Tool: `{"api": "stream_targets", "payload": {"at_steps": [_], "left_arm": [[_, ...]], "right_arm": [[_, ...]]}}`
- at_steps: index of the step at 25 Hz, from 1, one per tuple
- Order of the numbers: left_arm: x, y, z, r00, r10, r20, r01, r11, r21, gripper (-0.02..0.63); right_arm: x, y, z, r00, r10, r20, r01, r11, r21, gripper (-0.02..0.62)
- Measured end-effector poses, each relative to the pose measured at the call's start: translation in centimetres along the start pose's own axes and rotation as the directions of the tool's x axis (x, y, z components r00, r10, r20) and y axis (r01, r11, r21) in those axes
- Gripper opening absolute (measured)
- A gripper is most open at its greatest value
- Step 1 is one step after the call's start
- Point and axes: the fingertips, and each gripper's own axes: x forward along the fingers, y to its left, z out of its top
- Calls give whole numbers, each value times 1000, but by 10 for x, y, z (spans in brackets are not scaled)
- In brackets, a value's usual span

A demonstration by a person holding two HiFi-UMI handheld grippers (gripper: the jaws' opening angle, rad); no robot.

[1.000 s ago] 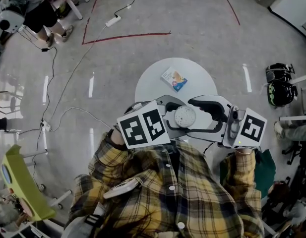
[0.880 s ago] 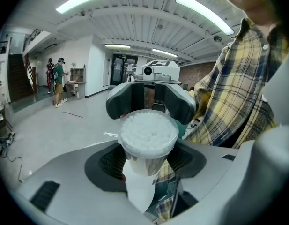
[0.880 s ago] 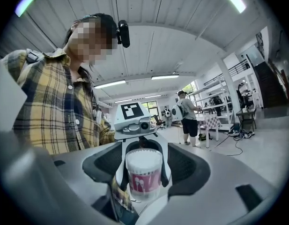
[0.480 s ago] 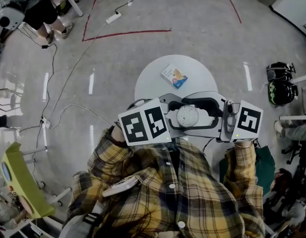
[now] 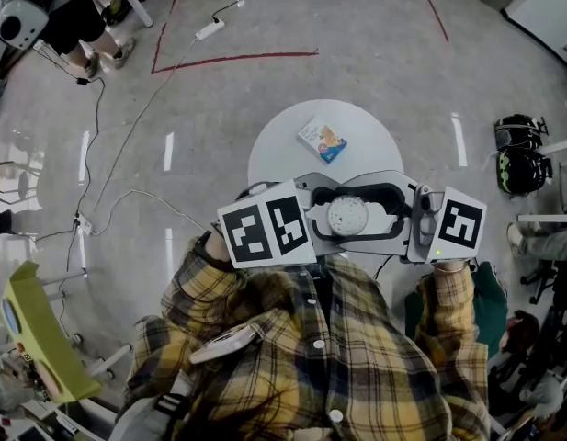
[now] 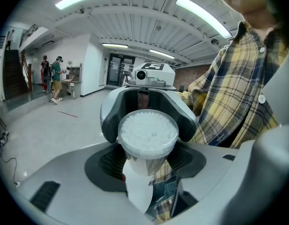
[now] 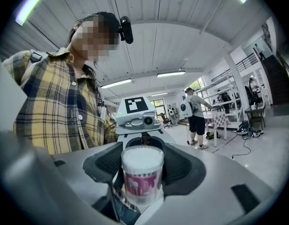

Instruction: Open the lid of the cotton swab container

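A round white table (image 5: pixel 283 154) stands on the grey floor in front of a person in a yellow plaid shirt (image 5: pixel 301 356). Above the table's near edge, two grey grippers meet nose to nose. The left gripper (image 6: pixel 146 161) is clamped on the lower body of a clear round cotton swab container with a pink label (image 5: pixel 345 216). The right gripper (image 7: pixel 142 165) clasps it from the opposite side, jaws ringing its upper part. The container is upright in the air between them, white swab tips showing on top. A small printed card (image 5: pixel 322 144) lies flat on the table, well apart.
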Motion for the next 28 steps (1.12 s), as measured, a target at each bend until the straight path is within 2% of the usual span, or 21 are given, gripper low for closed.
{"api": "stream_targets", "payload": {"at_steps": [10, 14, 17, 22, 28], "left_arm": [[11, -3, -2, 1000, -9, -3, 9, 1000, -21, 265], [15, -3, -9, 996, 43, -73, -35, 995, 96, 261], [16, -6, -10, 997, 20, -79, -13, 995, 95, 261], [15, -5, -13, 997, 29, -78, -22, 996, 91, 262], [16, -5, -10, 997, 33, -66, -28, 996, 81, 262]], "right_arm": [[-6, 0, -8, 999, 33, -7, -32, 997, 76, 276], [-8, 2, -9, 998, 66, 11, -67, 983, 169, 273], [-7, 2, -11, 998, 70, -6, -67, 978, 199, 273], [-6, 0, -10, 997, 71, -2, -68, 963, 262, 275], [-8, 0, -8, 998, 67, 14, -68, 957, 281, 278]]}}
